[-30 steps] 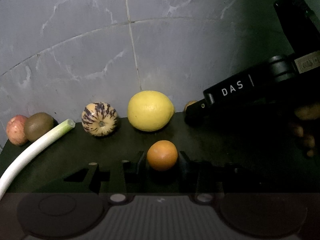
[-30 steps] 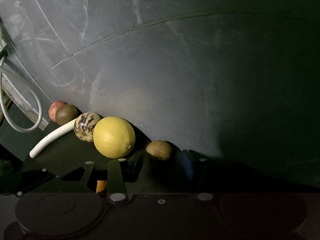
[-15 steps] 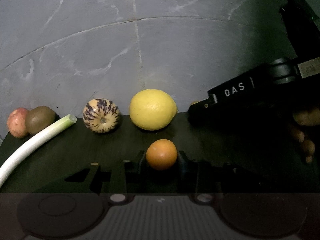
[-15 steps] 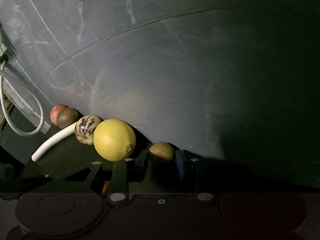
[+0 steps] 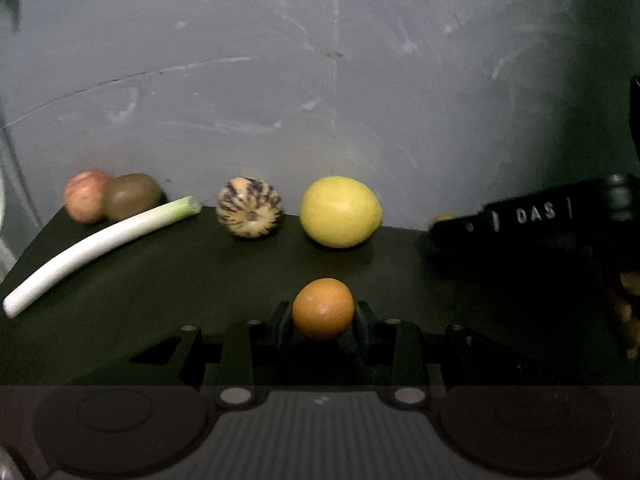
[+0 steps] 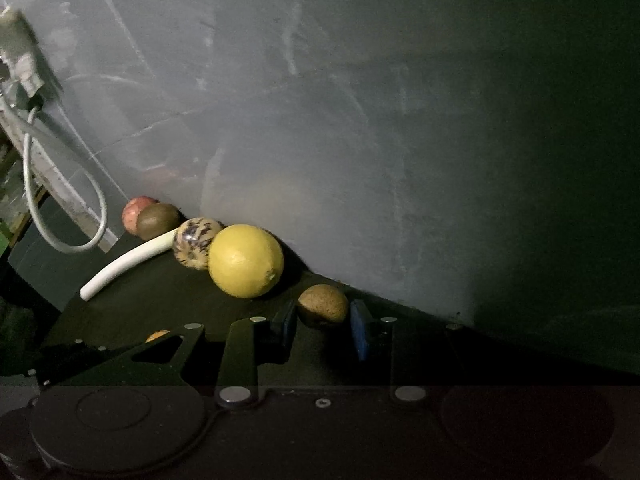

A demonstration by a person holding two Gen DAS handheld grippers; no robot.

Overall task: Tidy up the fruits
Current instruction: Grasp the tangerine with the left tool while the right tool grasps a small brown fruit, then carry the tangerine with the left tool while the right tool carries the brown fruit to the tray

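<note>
Left wrist: "DAS" lettering on right gripper (image 5: 444, 228) body, white.

Lined along the grey wall on a dark surface: reddish apple (image 5: 85, 195) touching brown kiwi (image 5: 132, 201), striped melon (image 5: 249, 212), big yellow lemon (image 5: 340, 211). Small orange (image 5: 323, 309) clamped in front; brown fruit (image 6: 324, 305) clamped rightmost.

Your right gripper (image 5: 520, 220) hides most of the brown fruit (image 5: 442, 218) in the left wrist view; the red fruit (image 5: 84, 196) looks blurred, half behind the kiwi (image 5: 130, 200).
</note>
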